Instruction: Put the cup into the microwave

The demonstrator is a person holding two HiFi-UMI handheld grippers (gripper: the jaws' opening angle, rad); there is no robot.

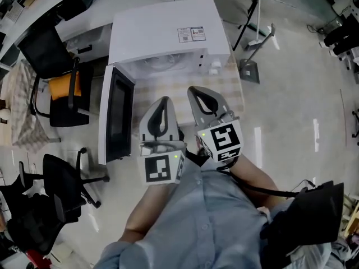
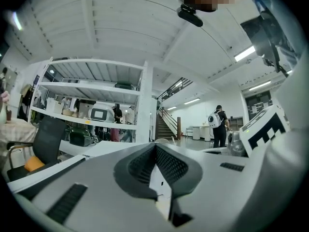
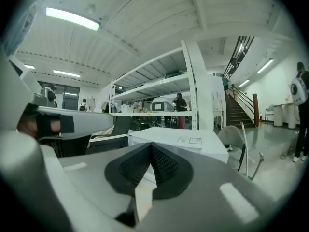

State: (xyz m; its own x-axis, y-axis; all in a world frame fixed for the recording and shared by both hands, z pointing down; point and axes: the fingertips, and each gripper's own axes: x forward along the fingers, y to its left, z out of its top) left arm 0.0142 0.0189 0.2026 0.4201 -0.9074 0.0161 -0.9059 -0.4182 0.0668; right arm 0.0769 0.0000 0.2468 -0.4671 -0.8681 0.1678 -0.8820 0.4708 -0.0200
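A white microwave (image 1: 162, 29) stands on a table with a checked cloth (image 1: 231, 88), its door (image 1: 115, 114) swung open to the left. The same microwave's top shows in the right gripper view (image 3: 183, 141). Both grippers are held up close under the head camera, in front of the oven's opening. My left gripper (image 1: 161, 101) (image 2: 155, 146) has its jaws together and nothing between them. My right gripper (image 1: 193, 89) (image 3: 151, 145) is shut and empty too. I cannot make out a cup with certainty in any view.
Two office chairs (image 1: 56, 88) (image 1: 61, 184) stand left of the open door. A floor stand (image 1: 249, 66) is to the right of the table. Shelving (image 2: 91, 120) and a person with a backpack (image 2: 218, 124) are far off in the room.
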